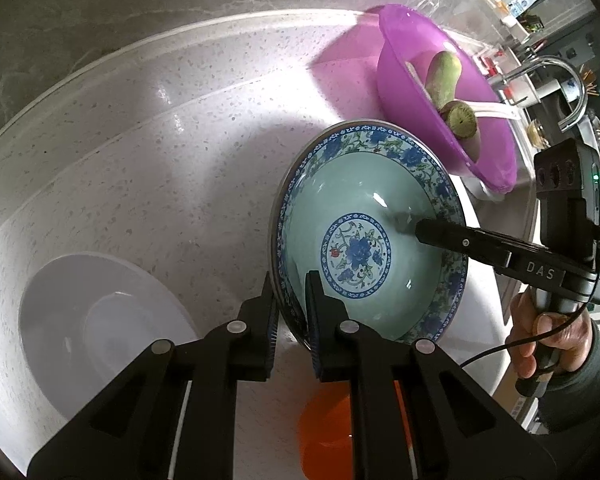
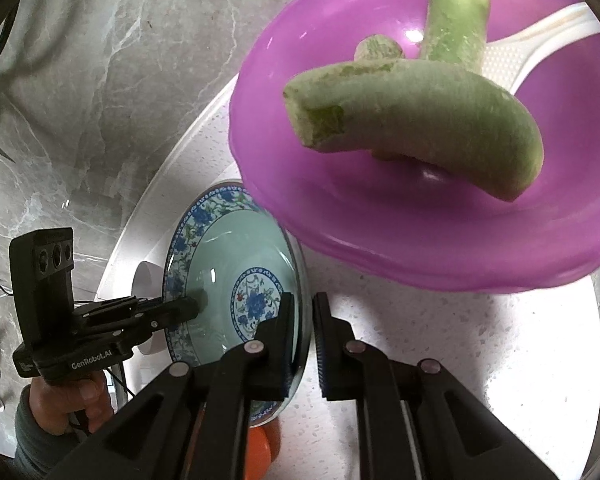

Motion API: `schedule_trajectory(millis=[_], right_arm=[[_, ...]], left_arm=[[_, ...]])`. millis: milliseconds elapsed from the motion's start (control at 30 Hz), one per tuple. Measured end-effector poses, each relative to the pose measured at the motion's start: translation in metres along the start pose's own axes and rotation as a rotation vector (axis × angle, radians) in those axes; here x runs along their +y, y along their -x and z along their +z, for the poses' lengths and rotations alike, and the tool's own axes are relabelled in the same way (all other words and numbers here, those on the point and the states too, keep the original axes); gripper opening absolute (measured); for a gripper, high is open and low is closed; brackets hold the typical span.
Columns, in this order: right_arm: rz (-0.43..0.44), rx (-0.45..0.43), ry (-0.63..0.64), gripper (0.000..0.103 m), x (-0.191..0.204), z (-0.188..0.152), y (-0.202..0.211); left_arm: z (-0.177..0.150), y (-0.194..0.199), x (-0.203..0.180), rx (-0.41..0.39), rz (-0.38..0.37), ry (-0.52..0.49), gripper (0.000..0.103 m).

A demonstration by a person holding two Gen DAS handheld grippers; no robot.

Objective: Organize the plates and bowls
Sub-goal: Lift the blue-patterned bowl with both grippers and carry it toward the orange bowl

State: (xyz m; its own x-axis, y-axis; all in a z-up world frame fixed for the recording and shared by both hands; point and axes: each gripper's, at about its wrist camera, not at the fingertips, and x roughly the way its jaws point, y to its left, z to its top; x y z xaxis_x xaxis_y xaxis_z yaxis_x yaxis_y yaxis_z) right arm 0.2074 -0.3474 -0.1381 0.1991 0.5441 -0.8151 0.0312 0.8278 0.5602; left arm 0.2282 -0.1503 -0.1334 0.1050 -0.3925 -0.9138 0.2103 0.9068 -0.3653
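Note:
A pale green bowl with a blue floral rim (image 1: 364, 232) is held tilted above the speckled counter, and it also shows in the right wrist view (image 2: 236, 276). My left gripper (image 1: 290, 304) is shut on its near rim, one finger inside and one outside. My right gripper (image 2: 304, 328) is shut on the opposite rim; it shows in the left wrist view (image 1: 440, 236) with a finger inside the bowl. A white plate (image 1: 100, 332) lies on the counter at lower left.
A purple plastic bowl (image 2: 420, 216) with green vegetable pieces (image 2: 420, 120) and a white spoon sits close behind the floral bowl. An orange object (image 1: 328, 436) lies below the grippers. A faucet (image 1: 568, 92) and bottles stand at the far right. A marble wall backs the counter.

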Motion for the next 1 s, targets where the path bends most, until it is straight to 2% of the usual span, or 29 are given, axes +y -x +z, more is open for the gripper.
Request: schedule_trajectory(millis=[233,433,633,1000], right_arm=[[0.010,-0.004,0.010,0.012,0.009,-0.002,0.014],[0.031,-0.018,0.043,0.012,0.020,-0.021,0.043],[0.033,-0.027,0.071,0.012,0.030,-0.052,0.073],[0.012,-0.043,0.113,0.012,0.052,-0.130,0.108]], left_arm=[[-0.006,0.029,-0.010,-0.038,-0.008,-0.006,0.011],[-0.033,0.063,-0.035,-0.084,-0.013,-0.028,0.011],[-0.075,0.084,-0.057,-0.117,-0.028,-0.029,0.011],[-0.171,0.091,-0.082,-0.109,-0.090,-0.016,0.011]])
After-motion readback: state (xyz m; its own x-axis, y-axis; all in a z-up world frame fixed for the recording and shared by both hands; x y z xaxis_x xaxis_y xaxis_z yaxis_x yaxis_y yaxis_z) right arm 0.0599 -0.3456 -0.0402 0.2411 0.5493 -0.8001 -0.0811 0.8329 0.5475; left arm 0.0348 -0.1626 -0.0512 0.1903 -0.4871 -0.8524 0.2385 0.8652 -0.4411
